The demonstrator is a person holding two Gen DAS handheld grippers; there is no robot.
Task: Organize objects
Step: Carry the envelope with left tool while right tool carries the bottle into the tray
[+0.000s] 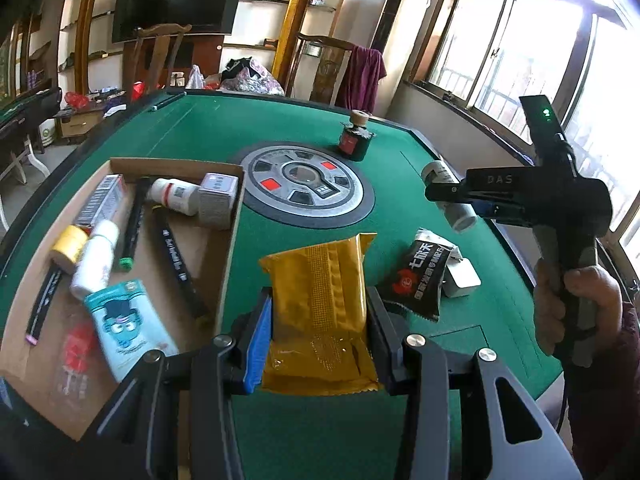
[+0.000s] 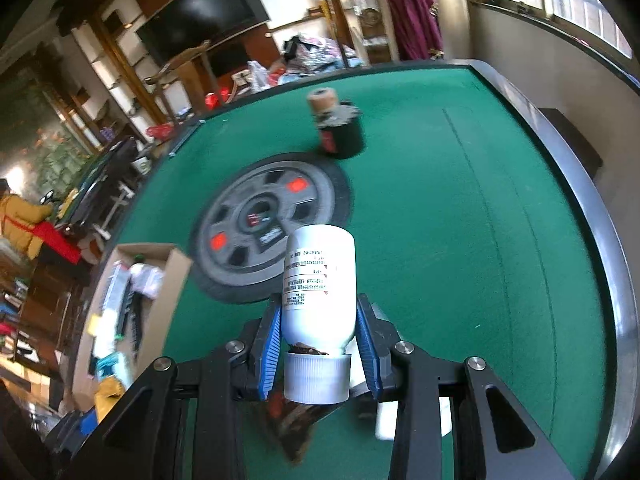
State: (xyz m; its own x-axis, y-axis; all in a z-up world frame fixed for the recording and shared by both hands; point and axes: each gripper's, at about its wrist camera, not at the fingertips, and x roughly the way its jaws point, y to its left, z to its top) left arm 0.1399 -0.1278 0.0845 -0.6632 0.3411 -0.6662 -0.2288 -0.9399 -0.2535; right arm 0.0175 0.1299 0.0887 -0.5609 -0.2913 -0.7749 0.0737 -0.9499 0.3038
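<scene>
My left gripper is shut on a yellow foil packet, held above the green table just right of the cardboard box. My right gripper is shut on a white pill bottle, cap toward the camera, lifted over the felt. In the left wrist view the right gripper hangs at the right with the white bottle crosswise in it, and a hand grips its handle. The box holds markers, small bottles, a teal packet and little cartons.
A black snack packet and a white charger block lie on the felt right of the yellow packet. A dark ink bottle with a tan cap stands beyond the table's round centre panel. Chairs and clutter stand behind the table.
</scene>
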